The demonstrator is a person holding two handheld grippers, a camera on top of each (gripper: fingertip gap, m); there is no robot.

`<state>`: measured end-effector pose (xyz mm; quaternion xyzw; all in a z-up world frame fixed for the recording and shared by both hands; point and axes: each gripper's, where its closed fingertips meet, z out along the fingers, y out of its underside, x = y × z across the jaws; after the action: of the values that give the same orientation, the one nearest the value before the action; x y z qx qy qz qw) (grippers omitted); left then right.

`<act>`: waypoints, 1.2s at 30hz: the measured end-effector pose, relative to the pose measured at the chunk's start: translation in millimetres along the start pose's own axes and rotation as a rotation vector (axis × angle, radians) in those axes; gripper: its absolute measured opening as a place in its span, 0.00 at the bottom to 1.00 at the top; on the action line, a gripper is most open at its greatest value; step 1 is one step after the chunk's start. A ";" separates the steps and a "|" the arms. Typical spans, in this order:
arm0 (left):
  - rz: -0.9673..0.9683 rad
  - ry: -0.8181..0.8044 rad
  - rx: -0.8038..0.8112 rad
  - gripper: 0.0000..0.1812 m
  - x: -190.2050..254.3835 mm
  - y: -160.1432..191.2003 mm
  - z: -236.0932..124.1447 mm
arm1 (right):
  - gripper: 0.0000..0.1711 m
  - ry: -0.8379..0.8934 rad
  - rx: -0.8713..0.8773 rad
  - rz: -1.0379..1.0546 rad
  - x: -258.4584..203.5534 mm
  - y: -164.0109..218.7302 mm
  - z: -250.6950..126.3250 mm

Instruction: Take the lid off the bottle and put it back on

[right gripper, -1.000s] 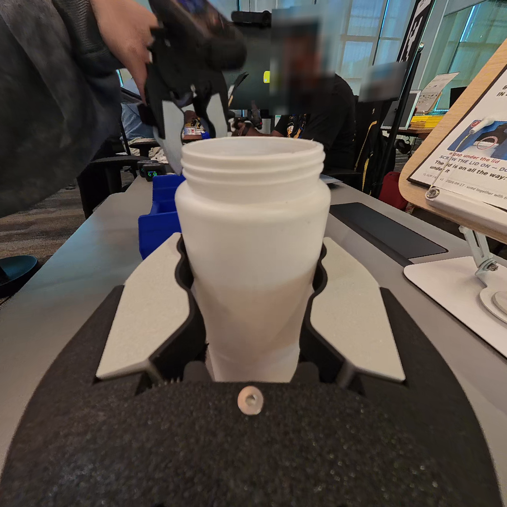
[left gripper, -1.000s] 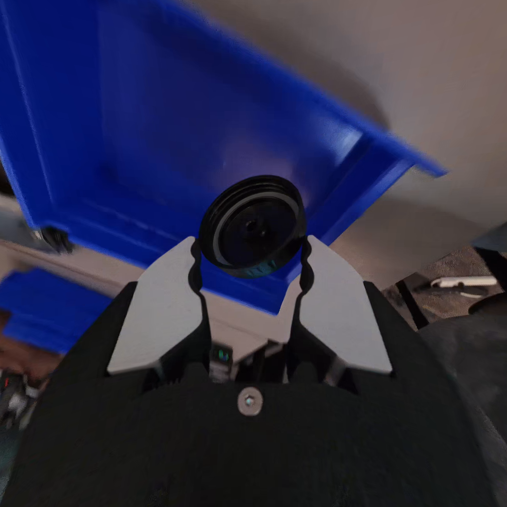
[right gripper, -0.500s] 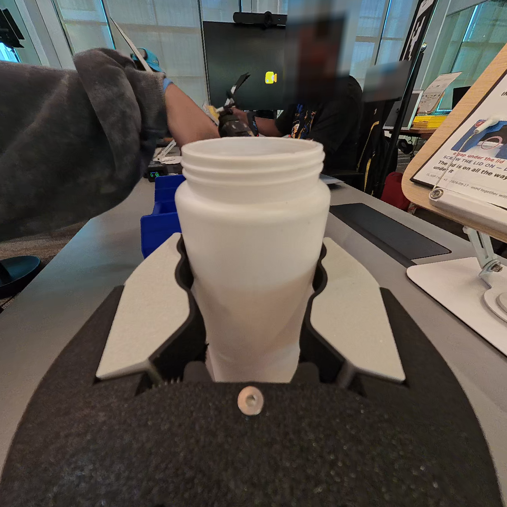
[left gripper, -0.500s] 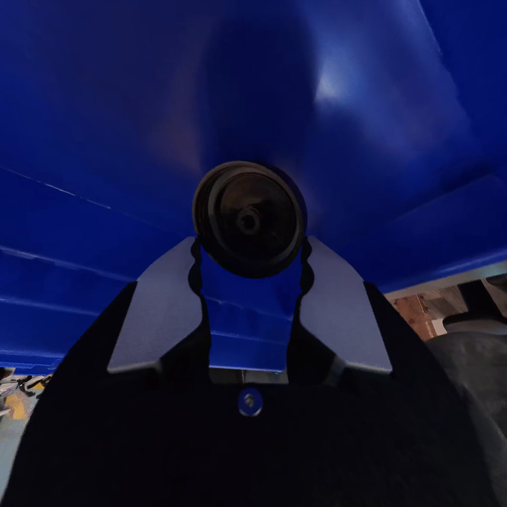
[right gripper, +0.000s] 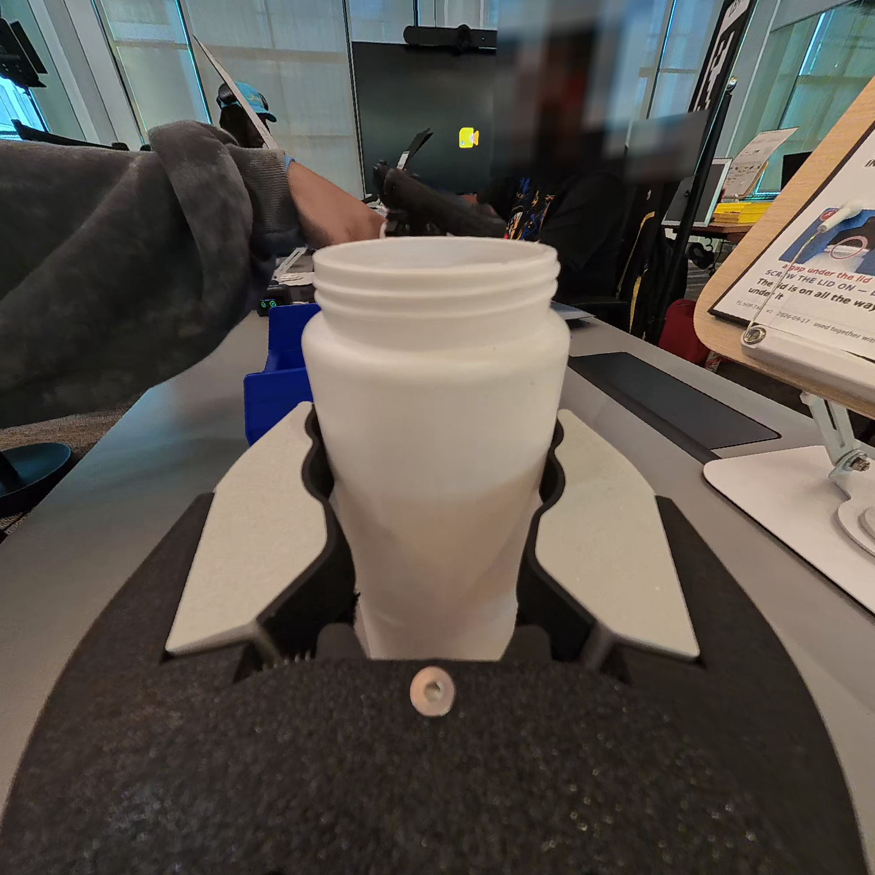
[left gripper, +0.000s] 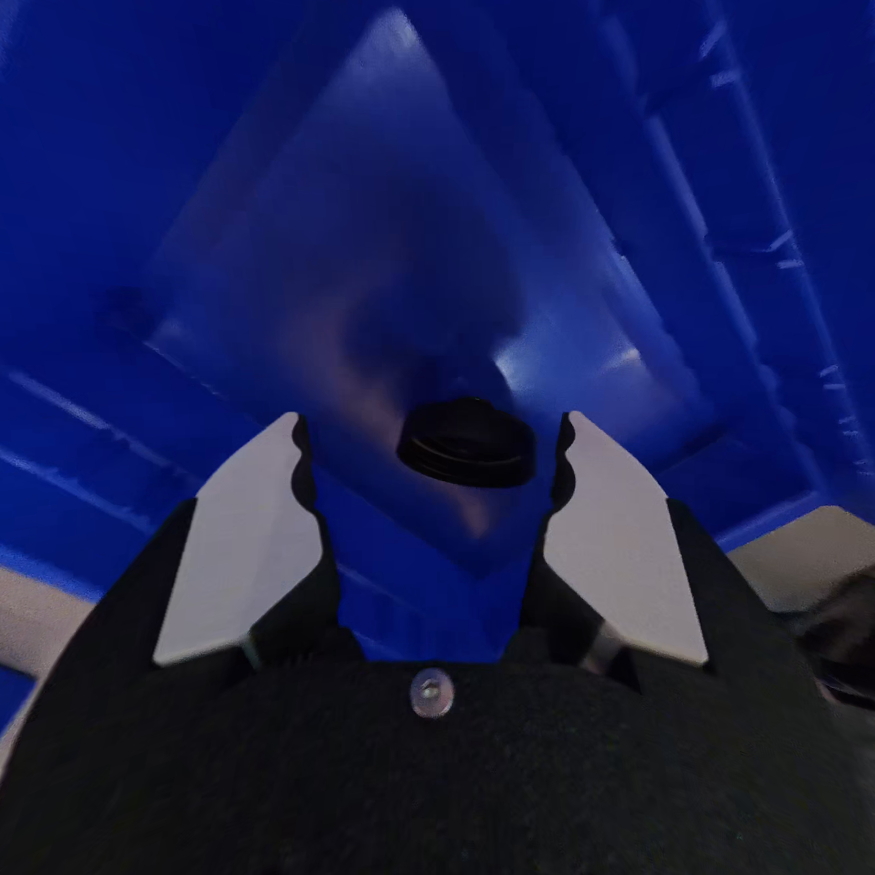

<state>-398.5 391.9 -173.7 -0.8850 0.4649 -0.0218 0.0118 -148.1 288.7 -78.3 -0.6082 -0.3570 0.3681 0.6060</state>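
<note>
Now the left tool (left gripper: 431, 454) gapes wide inside the blue bin (left gripper: 236, 189), clear of the black lid (left gripper: 466, 450); the right tool (right gripper: 433, 478) clamps the white bottle (right gripper: 435, 402).

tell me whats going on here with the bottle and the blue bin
A person works two handheld grippers. The right gripper is clamped on an upright white bottle whose threaded mouth is open, standing by the grey table. The left gripper is open inside the blue bin, and the black lid lies loose between its spread fingers, touching neither. The lid is off and not yet back on.

Grey table (right gripper: 142, 454): blue bin (right gripper: 279, 383), white stand base (right gripper: 776, 497), black mat (right gripper: 663, 397).
</note>
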 end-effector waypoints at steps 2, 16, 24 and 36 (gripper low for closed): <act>0.079 -0.051 0.020 0.54 -1.9 2.7 -4.8 | 0.51 0.000 0.002 0.000 -0.1 0.0 -0.2; -0.076 0.044 -0.249 0.38 31.2 20.8 40.5 | 0.51 -0.003 0.000 0.000 -0.1 0.0 0.1; 0.108 -0.209 -0.126 0.37 0.8 2.9 14.1 | 0.51 0.002 -0.004 -0.002 -0.3 0.2 -0.3; 0.119 -0.474 0.163 0.43 -28.3 -6.1 24.2 | 0.51 0.002 -0.001 -0.001 -0.2 0.1 -0.2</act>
<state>-408.3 418.7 -198.4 -0.8326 0.4971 0.1498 0.1930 -148.1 288.4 -78.4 -0.6088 -0.3571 0.3667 0.6061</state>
